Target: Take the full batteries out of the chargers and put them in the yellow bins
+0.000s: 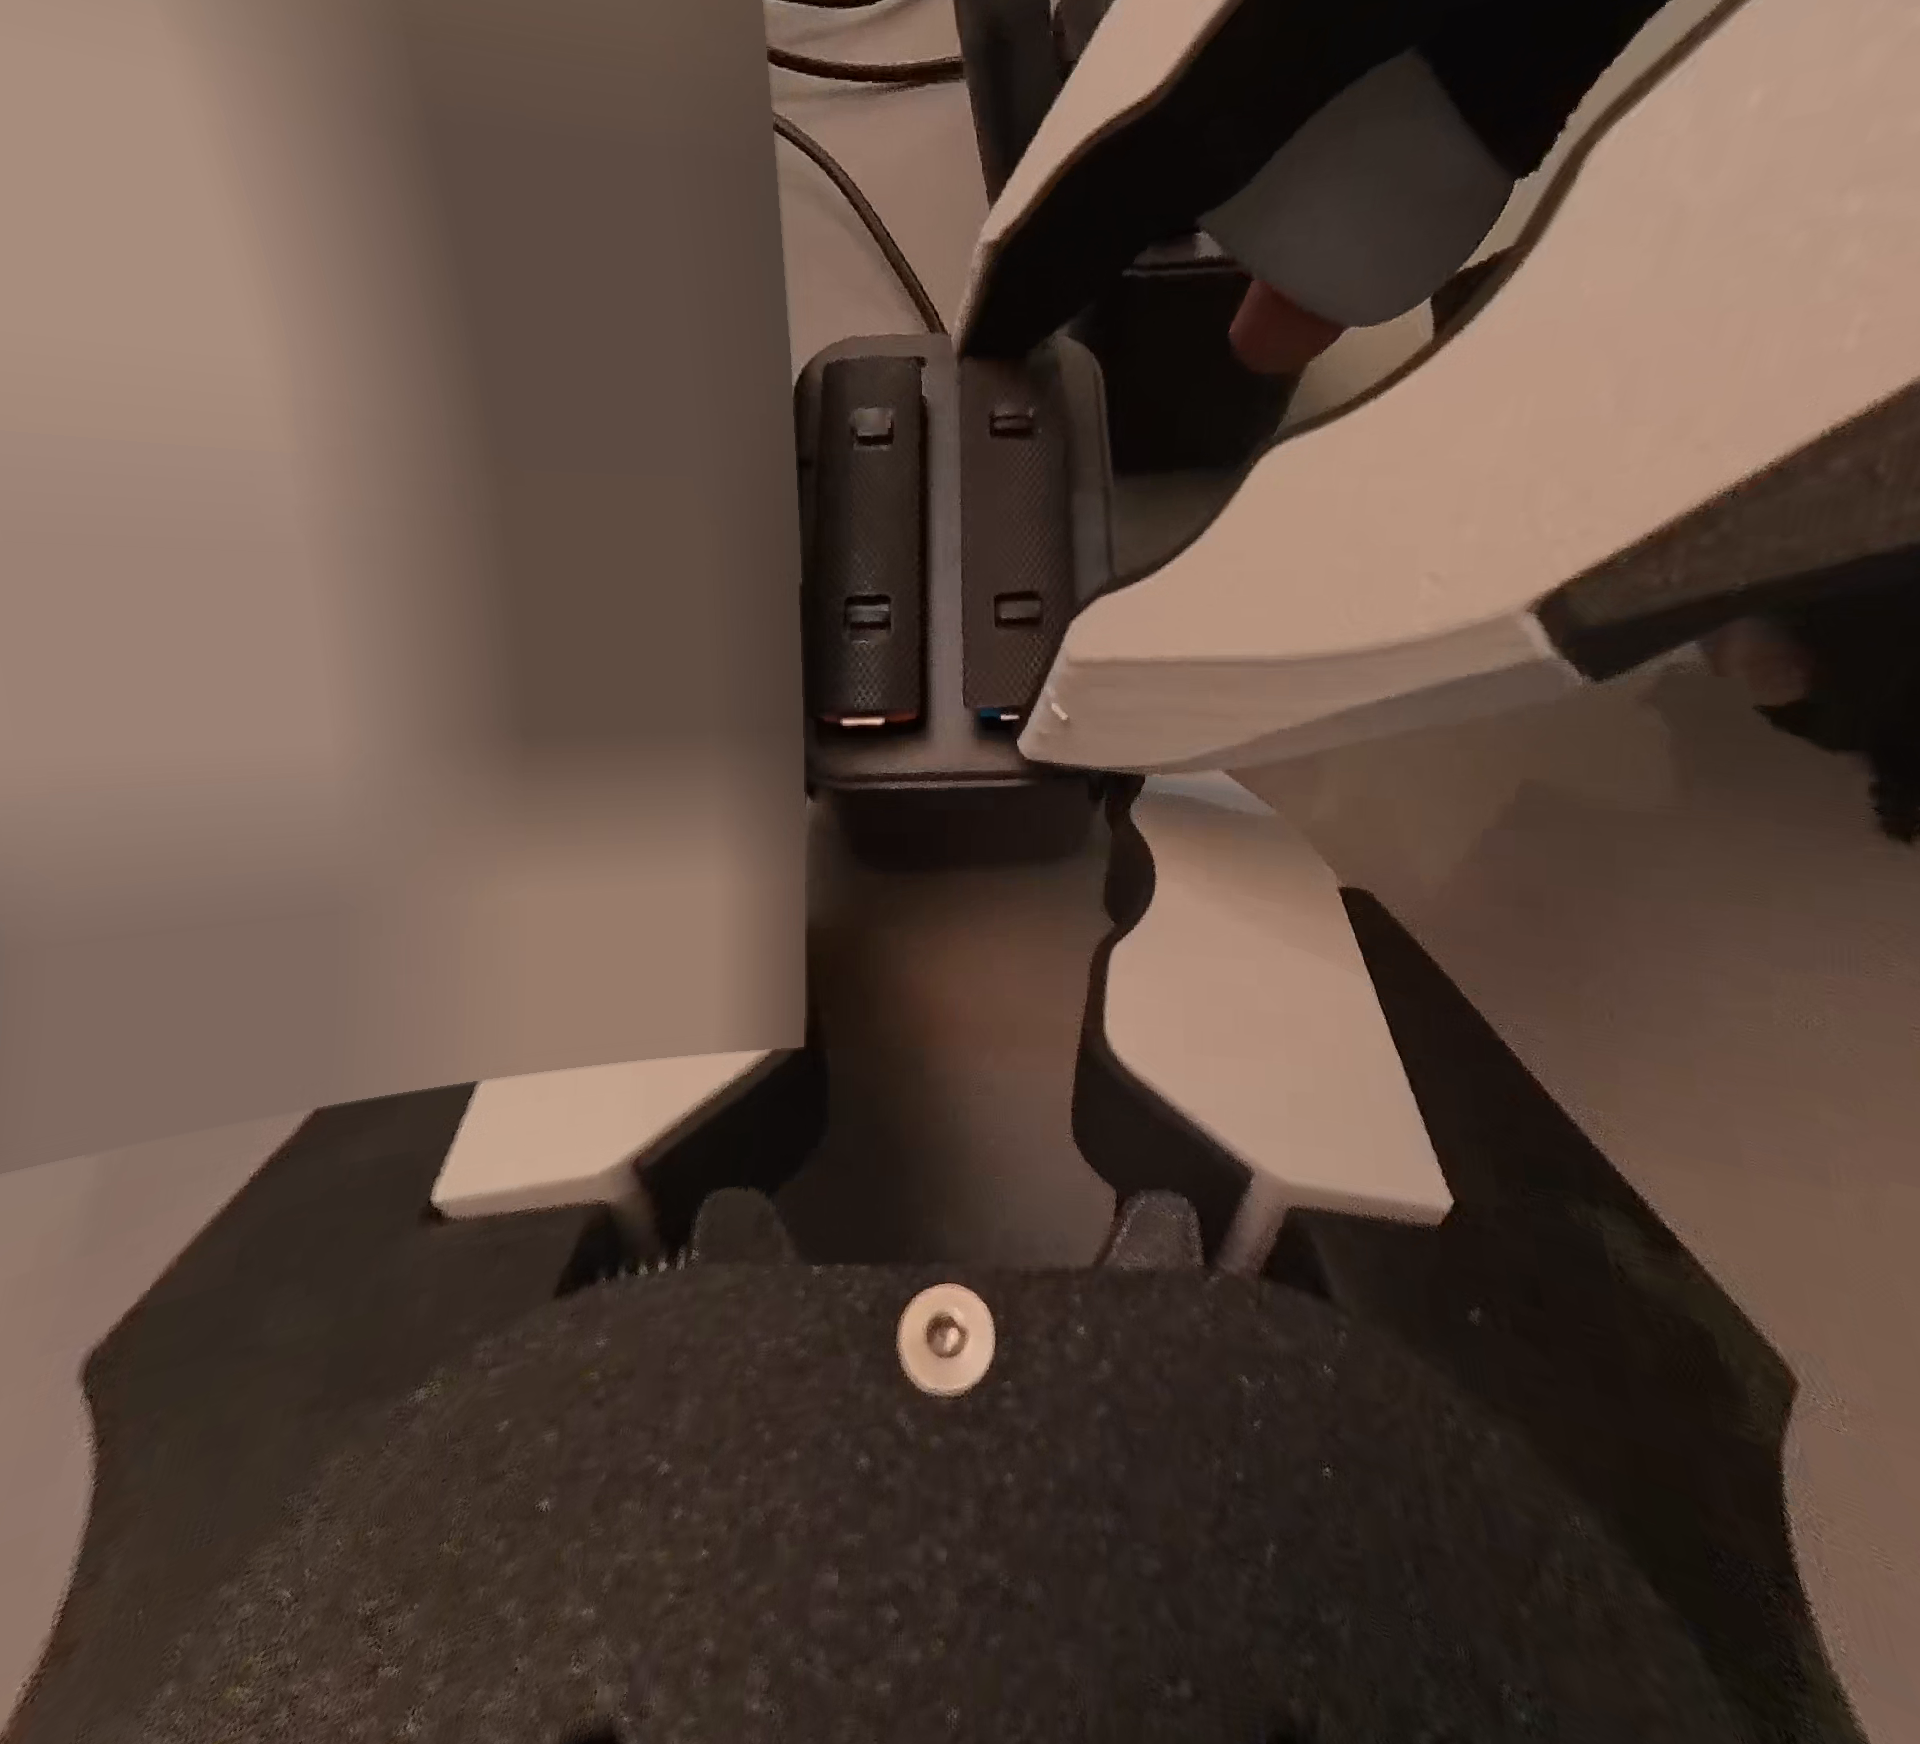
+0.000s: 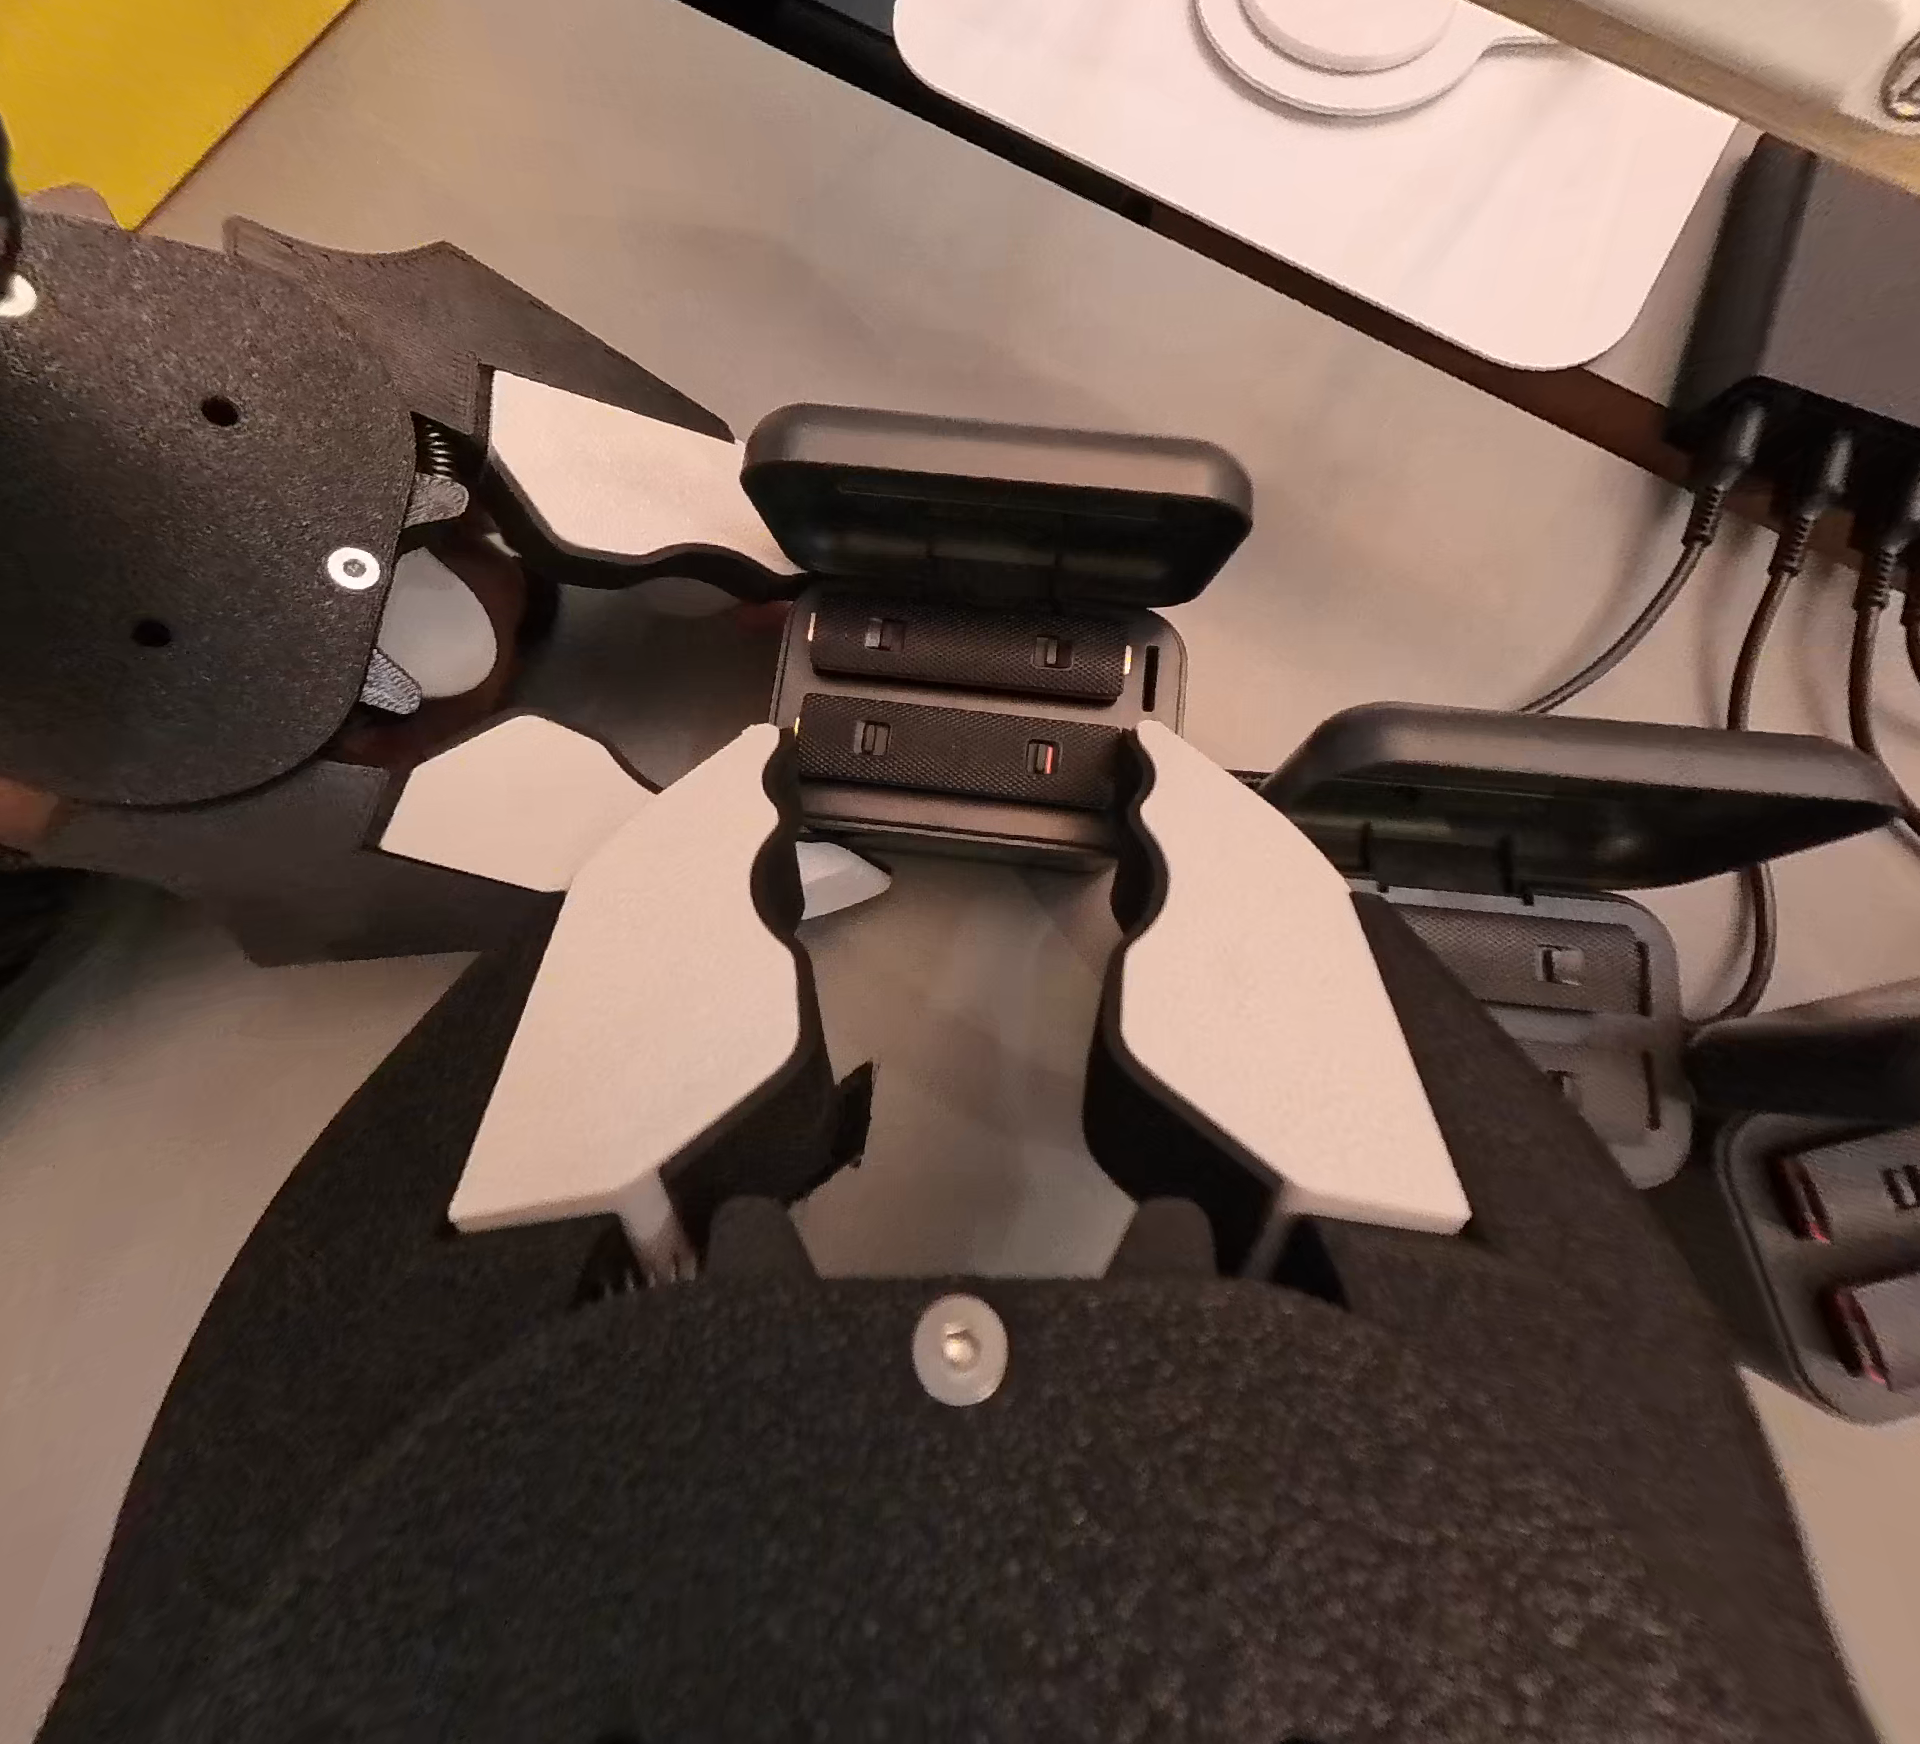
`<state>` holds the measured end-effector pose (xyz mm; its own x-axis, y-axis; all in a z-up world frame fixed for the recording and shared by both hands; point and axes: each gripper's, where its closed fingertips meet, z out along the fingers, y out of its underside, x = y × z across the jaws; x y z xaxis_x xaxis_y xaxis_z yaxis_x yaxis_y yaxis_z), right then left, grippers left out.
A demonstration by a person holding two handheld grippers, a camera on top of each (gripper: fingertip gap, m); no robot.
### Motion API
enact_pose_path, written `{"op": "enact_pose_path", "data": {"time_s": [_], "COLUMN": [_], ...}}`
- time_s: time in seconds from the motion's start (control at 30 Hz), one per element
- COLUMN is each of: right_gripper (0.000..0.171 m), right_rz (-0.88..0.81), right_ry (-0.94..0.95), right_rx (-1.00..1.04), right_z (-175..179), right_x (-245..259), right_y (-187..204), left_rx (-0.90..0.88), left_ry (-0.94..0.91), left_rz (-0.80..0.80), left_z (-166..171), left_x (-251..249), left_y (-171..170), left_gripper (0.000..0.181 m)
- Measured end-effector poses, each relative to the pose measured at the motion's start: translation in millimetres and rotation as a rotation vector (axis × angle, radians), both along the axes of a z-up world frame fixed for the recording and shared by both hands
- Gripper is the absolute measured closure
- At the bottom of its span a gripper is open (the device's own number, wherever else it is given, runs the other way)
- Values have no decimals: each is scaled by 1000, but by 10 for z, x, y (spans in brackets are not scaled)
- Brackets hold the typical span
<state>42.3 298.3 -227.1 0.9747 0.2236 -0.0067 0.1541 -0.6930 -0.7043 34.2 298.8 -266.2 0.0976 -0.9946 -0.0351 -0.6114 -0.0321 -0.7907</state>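
Observation:
A black charger (image 2: pixel 1162 678) stands open on the grey table, its lid (image 2: pixel 997 489) raised, with two black batteries in it. My right gripper (image 2: pixel 954 759) is shut on the near battery (image 2: pixel 956 751), one fingertip at each end; the battery sits in its slot. The far battery (image 2: pixel 966 643) lies behind it. My left gripper (image 2: pixel 831 723) comes in from the left and clamps the charger body, one finger by the hinge and one at the front. In the left wrist view the charger (image 1: pixel 940 764) lies ahead of my left gripper (image 1: pixel 956 821), and the right gripper (image 1: pixel 1013 541) straddles the right-hand battery (image 1: pixel 1013 499). The yellow bin (image 2: pixel 177 1) is at the far left.
A second open charger (image 2: pixel 1538 967) and a third one (image 2: pixel 1829 1258) with red-ended batteries stand close on the right. A white monitor foot (image 2: pixel 1299 105) and a black power hub with cables (image 2: pixel 1808 437) are at the back. The blurred lid fills the left of the left wrist view. My hands' fingertips stand some 4 cm from each other.

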Motion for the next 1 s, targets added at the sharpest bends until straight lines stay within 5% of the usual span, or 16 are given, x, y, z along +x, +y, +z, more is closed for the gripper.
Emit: {"op": "enact_pose_path", "data": {"time_s": [0.6, 1.0], "right_gripper": [114, 113], "right_rz": [5, 84], "right_ry": [36, 177], "right_rx": [40, 251], "right_z": [45, 1031], "right_x": [-27, 18], "right_y": [13, -312], "left_rx": [-5, -2], "left_ry": [14, 29], "left_rz": [-17, 11], "left_z": [-5, -8], "left_x": [-42, -154], "left_y": [0, 94], "left_gripper": [125, 125]}}
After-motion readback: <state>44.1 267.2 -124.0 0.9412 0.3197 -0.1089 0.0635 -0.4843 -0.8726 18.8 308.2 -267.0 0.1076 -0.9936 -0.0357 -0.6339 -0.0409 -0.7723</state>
